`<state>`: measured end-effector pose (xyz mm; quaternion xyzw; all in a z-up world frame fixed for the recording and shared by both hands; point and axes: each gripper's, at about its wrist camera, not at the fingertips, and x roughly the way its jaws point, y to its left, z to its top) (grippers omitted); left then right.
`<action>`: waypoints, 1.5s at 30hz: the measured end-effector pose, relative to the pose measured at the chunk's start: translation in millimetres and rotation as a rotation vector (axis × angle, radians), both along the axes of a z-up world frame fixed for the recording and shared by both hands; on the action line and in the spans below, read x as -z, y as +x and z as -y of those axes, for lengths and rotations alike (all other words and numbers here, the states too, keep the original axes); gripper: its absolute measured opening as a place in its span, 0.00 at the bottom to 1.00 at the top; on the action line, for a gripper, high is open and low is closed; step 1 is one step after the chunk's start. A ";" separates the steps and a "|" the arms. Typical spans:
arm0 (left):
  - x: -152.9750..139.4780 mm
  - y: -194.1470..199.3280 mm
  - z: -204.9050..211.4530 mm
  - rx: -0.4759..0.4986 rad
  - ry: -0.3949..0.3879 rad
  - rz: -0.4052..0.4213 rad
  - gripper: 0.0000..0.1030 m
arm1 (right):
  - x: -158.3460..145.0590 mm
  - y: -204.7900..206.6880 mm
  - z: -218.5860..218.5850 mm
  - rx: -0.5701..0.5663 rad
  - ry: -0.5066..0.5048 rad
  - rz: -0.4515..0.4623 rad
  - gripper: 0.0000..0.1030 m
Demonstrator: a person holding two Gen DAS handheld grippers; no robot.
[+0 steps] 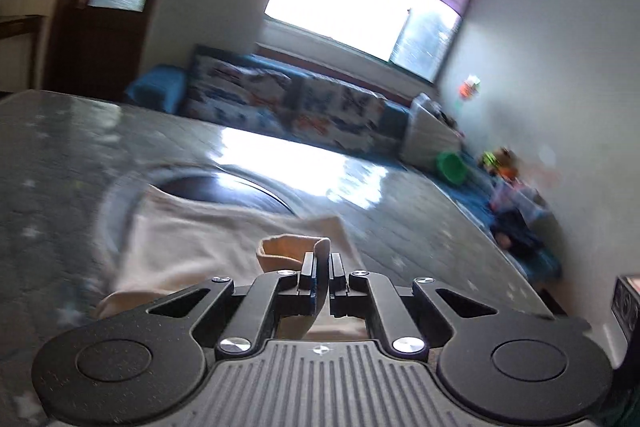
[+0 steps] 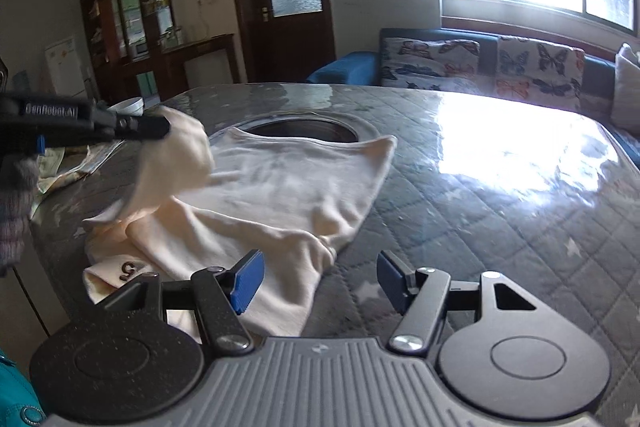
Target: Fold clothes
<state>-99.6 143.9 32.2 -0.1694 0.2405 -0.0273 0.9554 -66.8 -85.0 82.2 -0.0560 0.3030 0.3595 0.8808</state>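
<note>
The left gripper [image 1: 323,277] is clenched on a lifted fold of the cream garment [image 2: 288,187], the cloth being pinched between its black fingers [image 1: 308,269] and looped up just beyond their tips; in the right wrist view the same gripper [image 2: 162,127] is seen at the garment's left side with the fold draped from it, raised off the table. The right gripper [image 2: 320,281] is released, its blue pads [image 2: 249,281] standing apart with nothing between them; it hangs just above the garment's near edge, a bunched corner [image 2: 324,247] lying directly ahead of its opening.

The garment is spread on the quilted, glossy table [image 2: 480,195]; its long axis is judged to run from the near left hem, where a small dark mark [image 2: 128,269] is seen, toward the far right corner [image 2: 386,143]. The coming fold is judged to turn on that bunched corner, to which the right gripper is the nearer.

A round recess [image 2: 300,129] is set in the table just beyond the garment's far edge; its contents cannot be made out. A white bowl [image 2: 128,105] stands at the far left; what is in it cannot be seen.
</note>
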 end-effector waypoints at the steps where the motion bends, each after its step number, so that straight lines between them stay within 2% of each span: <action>1: 4.4 2.9 5.6 0.027 0.001 -0.011 0.06 | 0.8 0.2 1.6 0.003 0.001 -0.001 0.62; 4: 18.8 8.0 21.6 0.103 0.004 -0.042 0.07 | 2.4 1.1 7.3 0.014 0.008 -0.004 0.62; 8: 36.5 9.5 35.3 0.160 0.033 -0.092 0.13 | 2.6 2.3 6.4 0.018 0.008 -0.005 0.62; 9: 40.3 7.8 37.1 0.172 0.042 -0.105 0.18 | 2.0 2.4 5.2 0.016 0.007 -0.005 0.62; 11: 43.4 2.8 34.3 0.198 0.037 -0.117 0.19 | 0.6 3.4 1.6 0.008 0.007 -0.005 0.62; 13: 43.7 -2.6 29.8 0.210 0.041 -0.121 0.30 | -1.2 4.4 -3.7 -0.004 0.005 -0.005 0.61; 16: 39.6 -14.2 14.8 0.182 0.071 -0.108 0.31 | -4.7 4.0 -17.7 -0.042 -0.003 0.004 0.59; 21: 41.7 -17.4 -37.2 0.033 0.092 -0.124 0.29 | -6.5 4.5 -44.8 -0.114 -0.008 0.007 0.50; 24: 47.9 -15.2 -67.5 -0.031 0.078 -0.142 0.20 | -5.3 4.9 -64.5 -0.166 -0.015 0.004 0.48; 26: 50.8 -13.5 -83.6 -0.059 0.066 -0.148 0.20 | -3.7 5.2 -77.0 -0.200 -0.028 0.001 0.44; 34: 66.9 -9.9 -109.5 -0.087 0.102 -0.184 0.18 | 12.8 10.8 -109.4 -0.258 -0.085 -0.033 0.42; 37: 69.5 -18.9 -118.2 -0.132 0.155 -0.190 0.19 | 21.1 12.7 -111.9 -0.265 -0.106 -0.051 0.42; 40: 67.8 -26.1 -129.6 -0.167 0.139 -0.195 0.18 | 24.4 13.3 -112.7 -0.271 -0.119 -0.056 0.41; 42: 61.0 -30.9 -127.8 -0.161 0.142 -0.172 0.18 | 20.7 12.4 -112.4 -0.273 -0.114 -0.050 0.41; 45: 52.7 -32.7 -114.7 -0.101 0.151 -0.140 0.18 | 16.8 12.0 -113.4 -0.279 -0.112 -0.039 0.42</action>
